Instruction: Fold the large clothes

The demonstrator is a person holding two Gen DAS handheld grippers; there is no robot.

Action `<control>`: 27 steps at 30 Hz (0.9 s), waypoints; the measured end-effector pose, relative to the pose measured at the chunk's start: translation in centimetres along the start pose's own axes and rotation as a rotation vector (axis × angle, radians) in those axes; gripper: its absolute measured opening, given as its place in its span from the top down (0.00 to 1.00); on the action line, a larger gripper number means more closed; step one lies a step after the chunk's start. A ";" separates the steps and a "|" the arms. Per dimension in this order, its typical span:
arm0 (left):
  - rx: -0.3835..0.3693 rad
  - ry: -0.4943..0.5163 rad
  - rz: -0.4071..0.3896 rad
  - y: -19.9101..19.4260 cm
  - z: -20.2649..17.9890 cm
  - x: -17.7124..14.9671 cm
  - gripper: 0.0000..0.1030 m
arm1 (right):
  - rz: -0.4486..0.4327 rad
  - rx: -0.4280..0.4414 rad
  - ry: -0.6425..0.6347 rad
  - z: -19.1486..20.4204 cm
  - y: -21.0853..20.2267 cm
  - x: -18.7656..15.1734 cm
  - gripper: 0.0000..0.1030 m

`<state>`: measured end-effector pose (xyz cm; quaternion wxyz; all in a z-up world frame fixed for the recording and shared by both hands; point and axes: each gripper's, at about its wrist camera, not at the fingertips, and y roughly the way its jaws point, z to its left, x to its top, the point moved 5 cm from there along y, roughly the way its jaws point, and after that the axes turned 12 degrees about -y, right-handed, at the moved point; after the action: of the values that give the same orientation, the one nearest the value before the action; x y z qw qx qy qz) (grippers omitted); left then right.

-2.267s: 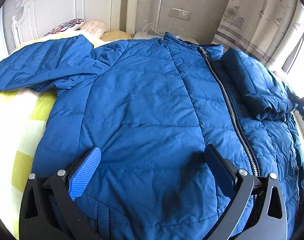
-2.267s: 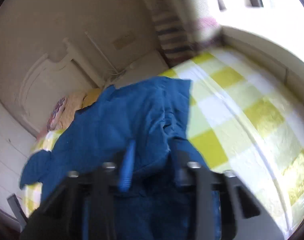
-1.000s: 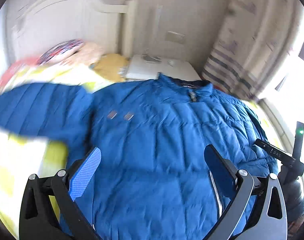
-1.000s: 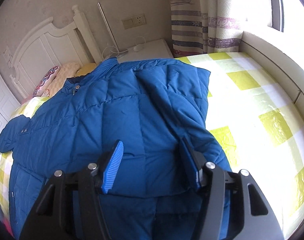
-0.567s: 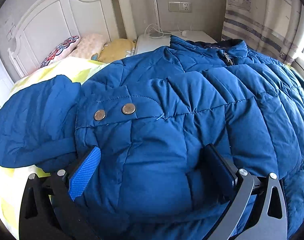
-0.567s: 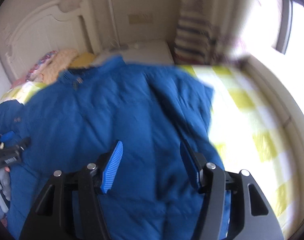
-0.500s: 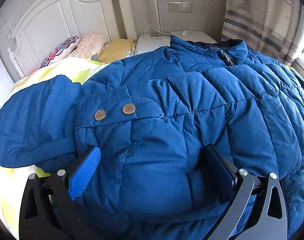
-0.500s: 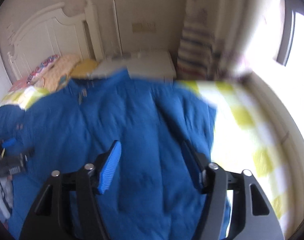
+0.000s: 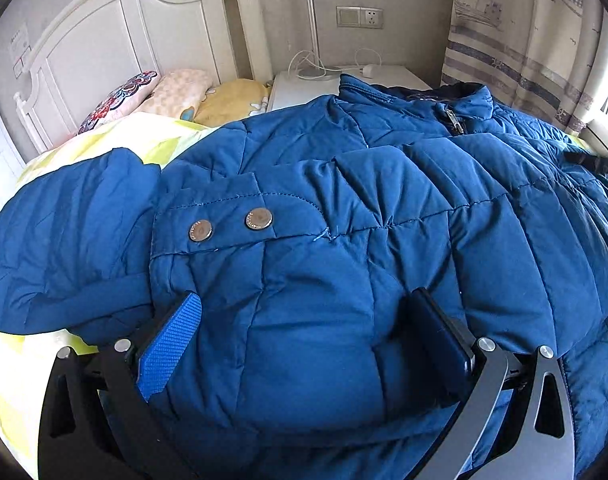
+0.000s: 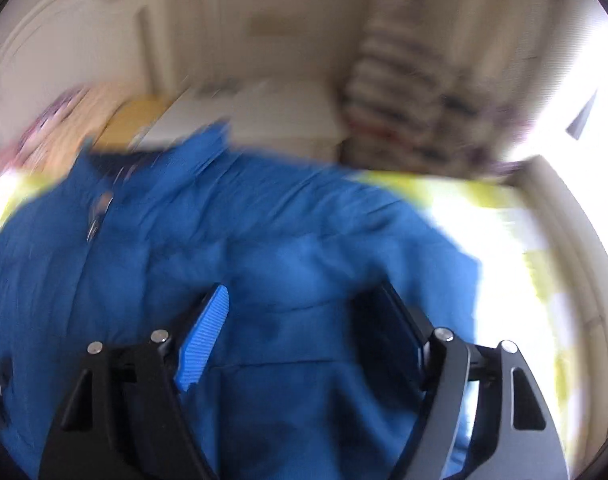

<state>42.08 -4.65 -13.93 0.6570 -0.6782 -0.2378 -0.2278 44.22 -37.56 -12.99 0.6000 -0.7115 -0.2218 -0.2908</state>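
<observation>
Left gripper [image 9: 304, 344] low over the blue puffer jacket [image 9: 344, 208], jaws spread wide; a puffed fold of the jacket bulges up between the blue pad [image 9: 169, 344] at 8 o'clock and the dark pad at 4 o'clock. Whether the pads press on it, cannot tell.

Jacket lies flat on the bed, covering most of it. Just beyond the left gripper, a tab with two metal snaps [image 9: 229, 225]. At 9 o'clock a sleeve [image 9: 63, 240] runs out to the bed's left side, its lower edge lying over yellow-and-white checked bedding [image 9: 19, 376]. Bare bedding shows along that edge and past the sleeve toward 11 o'clock.

Farther on, collar and zipper pull [image 9: 456, 124] at 1 o'clock, collar edge close against a white nightstand [image 9: 304, 88]. Pillows [image 9: 171, 92] at 11 o'clock under the white headboard [image 9: 115, 52]. Curtain [image 9: 524, 40] at 2 o'clock.

Right gripper [image 10: 304, 320]: view badly blurred. Jaws opening, jacket cloth under and between them, no pinch visible. Jacket's right edge [image 10: 464, 256] falls at 3 o'clock; beyond it an open strip of checked bedding out to the bed's side rail [image 10: 576, 240] below the bright window. Nightstand and curtain at 12 to 1 o'clock, indistinct.
</observation>
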 end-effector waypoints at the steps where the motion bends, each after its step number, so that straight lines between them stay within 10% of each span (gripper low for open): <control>1: -0.002 -0.001 0.000 0.0 0.0 0.0 0.04 | 0.004 -0.023 0.040 -0.9 0.2 -0.2 0.26; 8: -0.011 -0.009 0.003 0.0 0.1 0.1 0.04 | 0.143 -0.067 -0.006 -1.3 1.7 -1.0 0.22; 12: -0.010 -0.009 0.003 0.0 0.1 0.2 0.04 | -0.014 0.013 -0.016 2.4 -4.9 -1.5 0.21; 21: -0.026 -0.022 -0.005 -0.3 0.2 0.2 0.04 | 0.057 0.092 -0.313 11.4 -5.8 -8.7 0.02; 27: -0.155 -0.277 -0.096 -4.6 6.3 1.6 0.04 | 0.058 0.114 -0.291 10.4 -5.4 -8.5 0.03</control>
<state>40.44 1.76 -9.60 0.5518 -0.7398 -0.3399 -0.1810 35.90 -26.09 -16.02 0.6091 -0.7171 -0.3017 -0.1541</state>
